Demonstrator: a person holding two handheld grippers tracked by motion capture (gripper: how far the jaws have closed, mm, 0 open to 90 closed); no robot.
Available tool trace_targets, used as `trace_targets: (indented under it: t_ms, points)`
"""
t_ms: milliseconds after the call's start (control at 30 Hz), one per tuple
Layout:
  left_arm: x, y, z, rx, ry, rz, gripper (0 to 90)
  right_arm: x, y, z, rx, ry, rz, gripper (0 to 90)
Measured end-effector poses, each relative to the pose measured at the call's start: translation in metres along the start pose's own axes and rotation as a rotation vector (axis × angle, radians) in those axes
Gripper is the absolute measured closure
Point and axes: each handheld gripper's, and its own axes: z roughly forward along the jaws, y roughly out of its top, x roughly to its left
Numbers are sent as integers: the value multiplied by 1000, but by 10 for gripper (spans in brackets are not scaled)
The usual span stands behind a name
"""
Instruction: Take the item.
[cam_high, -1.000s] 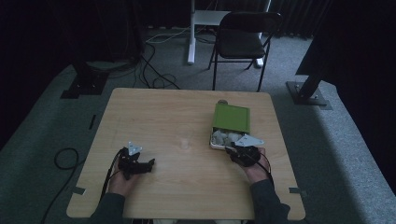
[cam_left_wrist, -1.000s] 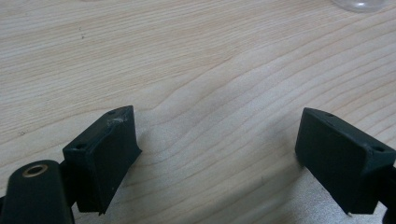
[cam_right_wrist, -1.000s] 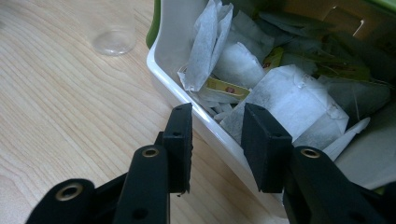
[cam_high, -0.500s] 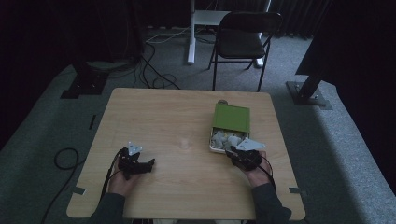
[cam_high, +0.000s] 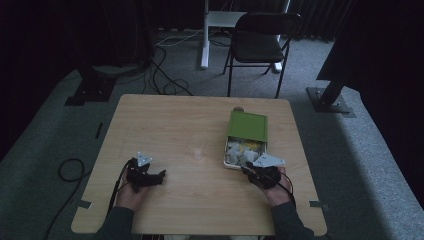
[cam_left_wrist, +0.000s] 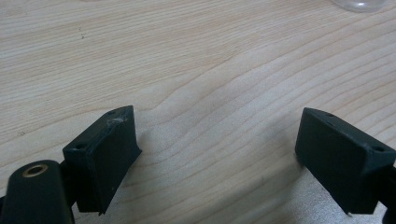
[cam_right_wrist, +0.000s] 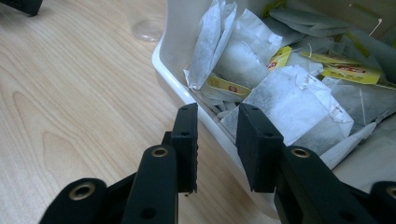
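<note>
While the person's two forearms come in from the bottom of the high view, the right gripper sits at the near end of an open tin of tea bags on the right half of the wooden table. The tin's green lid lies over its far end. A small clear cup stands near mid-table, between the hands. The left gripper rests low on the left half of the table, well apart from the tin. Beyond the table a black folding chair stands on grey carpet, and cables trail across the floor at left.

Seen from the left gripper view, the left gripper has its jaws spread wide over bare wood grain, nothing between them. The base of the clear cup shows at the top right edge.

Seen from the right gripper view, the right gripper straddles the tin's white near wall, one jaw outside over the table and the other inside among the tea bags. Its jaws have just been closing and stand partly closed with a narrow gap left; whether the pads yet press the wall cannot be told. White paper sachets with yellow tags are heaped in the tin, and the clear cup stands just beyond its corner.
</note>
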Motion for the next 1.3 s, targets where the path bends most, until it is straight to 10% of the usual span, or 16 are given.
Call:
trace_targets:
  t_ms: [1300]
  points:
    - [0,0,0,0,0,0,138,6,37,22,-44,-33,39,676]
